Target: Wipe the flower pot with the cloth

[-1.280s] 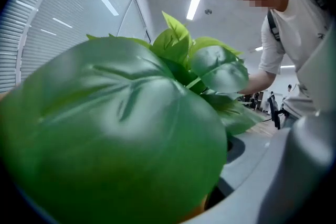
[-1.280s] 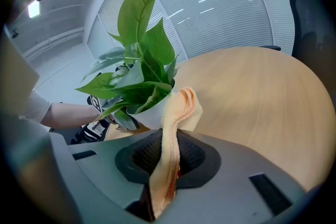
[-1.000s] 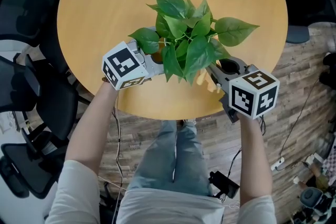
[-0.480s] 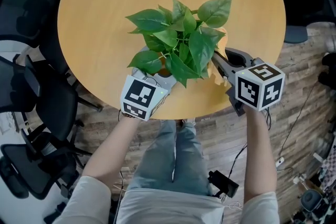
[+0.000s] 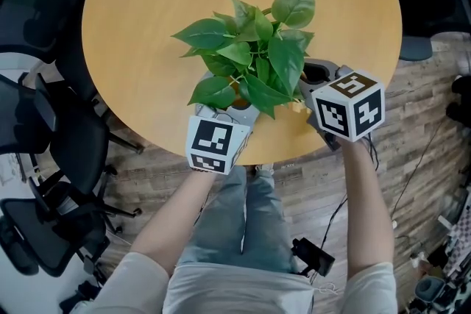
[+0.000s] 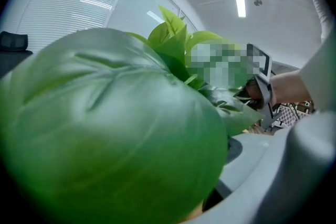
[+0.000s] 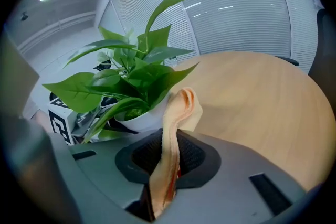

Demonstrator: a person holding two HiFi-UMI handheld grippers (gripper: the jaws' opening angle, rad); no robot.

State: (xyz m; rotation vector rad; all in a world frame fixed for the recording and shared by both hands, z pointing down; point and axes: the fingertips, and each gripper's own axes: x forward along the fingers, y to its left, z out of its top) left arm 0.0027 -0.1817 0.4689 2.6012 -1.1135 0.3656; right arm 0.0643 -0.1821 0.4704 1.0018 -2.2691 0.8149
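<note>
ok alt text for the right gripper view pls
The right gripper is shut on a peach cloth that stands up beside a white flower pot of green leaves, on a round wooden table.

Broad leaves [image 5: 254, 62] overhang the pot [image 7: 137, 122] (open table [image 5: 147, 4] lies beyond them).

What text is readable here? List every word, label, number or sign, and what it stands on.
No words, brands or numbers can be read in any view.
left cube: black-and-white square marker patterns only, no text.
right cube: the same, patterns only.
</note>
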